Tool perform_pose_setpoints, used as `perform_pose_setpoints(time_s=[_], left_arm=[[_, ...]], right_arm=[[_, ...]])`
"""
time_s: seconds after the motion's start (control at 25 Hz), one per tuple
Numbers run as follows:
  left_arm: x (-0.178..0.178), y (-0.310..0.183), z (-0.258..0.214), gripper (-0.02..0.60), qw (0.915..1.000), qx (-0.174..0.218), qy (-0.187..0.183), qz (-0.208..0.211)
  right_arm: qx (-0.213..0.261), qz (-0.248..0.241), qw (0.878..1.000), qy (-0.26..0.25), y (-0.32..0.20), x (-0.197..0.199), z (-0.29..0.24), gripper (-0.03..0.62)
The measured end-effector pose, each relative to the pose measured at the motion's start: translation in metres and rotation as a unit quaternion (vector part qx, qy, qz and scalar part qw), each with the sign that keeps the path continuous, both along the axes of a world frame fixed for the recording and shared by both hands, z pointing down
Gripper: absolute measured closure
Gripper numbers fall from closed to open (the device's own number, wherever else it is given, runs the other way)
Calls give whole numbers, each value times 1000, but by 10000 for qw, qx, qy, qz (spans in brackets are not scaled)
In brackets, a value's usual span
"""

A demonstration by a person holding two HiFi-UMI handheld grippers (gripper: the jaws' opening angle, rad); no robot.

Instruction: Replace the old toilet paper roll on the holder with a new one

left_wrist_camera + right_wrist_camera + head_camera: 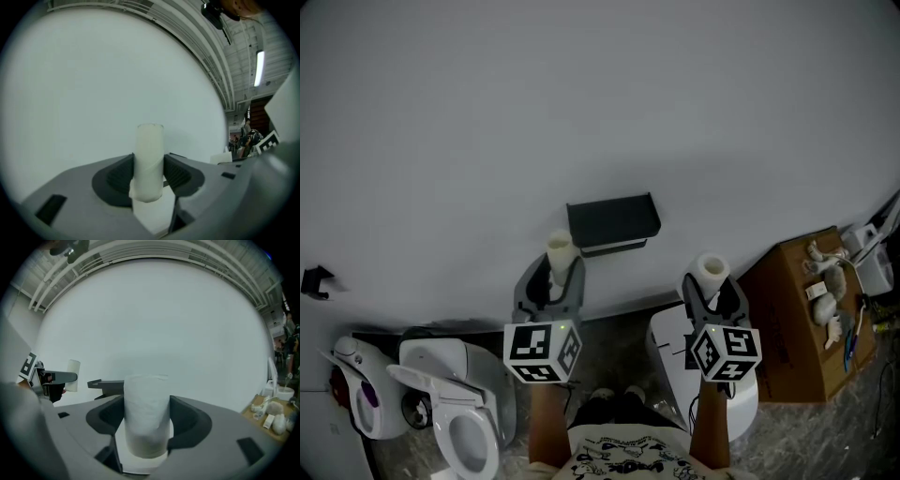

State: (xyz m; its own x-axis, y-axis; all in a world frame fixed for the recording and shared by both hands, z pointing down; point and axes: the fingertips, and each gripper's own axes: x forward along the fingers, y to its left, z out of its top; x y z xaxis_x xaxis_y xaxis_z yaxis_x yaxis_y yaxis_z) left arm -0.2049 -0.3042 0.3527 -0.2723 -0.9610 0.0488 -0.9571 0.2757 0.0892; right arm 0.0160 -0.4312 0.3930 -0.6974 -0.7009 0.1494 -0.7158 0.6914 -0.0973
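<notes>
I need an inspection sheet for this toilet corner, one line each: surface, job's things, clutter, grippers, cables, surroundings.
Surface: white wall above a grey floor.
Job's things: black holder on the wall, no roll seen on it; slim tube; thick paper roll.
Clutter: cardboard box at the right, small pale things on top.
Grippers: left gripper shut on the slim tube; right gripper shut on the thick paper roll; both held upright.
Cables: dark cable at the far right edge, away from both grippers.
Surroundings: toilet at the lower left, white and purple appliance beside it.
</notes>
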Motion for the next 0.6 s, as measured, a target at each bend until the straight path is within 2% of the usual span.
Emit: perform_pose_setpoints(time_s=[0.16,0.32,0.44,0.6], left_arm=[[-2,5,0,382,10000,21,32,-42],[-5,11,-1,382,9999,42,29,-99],[-10,16,0,382,9998,32,39,-182],[-17,24,0,382,9995,37,96,-284]], right_arm=[[31,-93,9999,136,2,-6,3,289],[121,-179,9985,503,-5,-12,9,289],[348,-226,9946,954,-17,-19,11,289],[741,-330,9815,1734,-33,-28,16,289]])
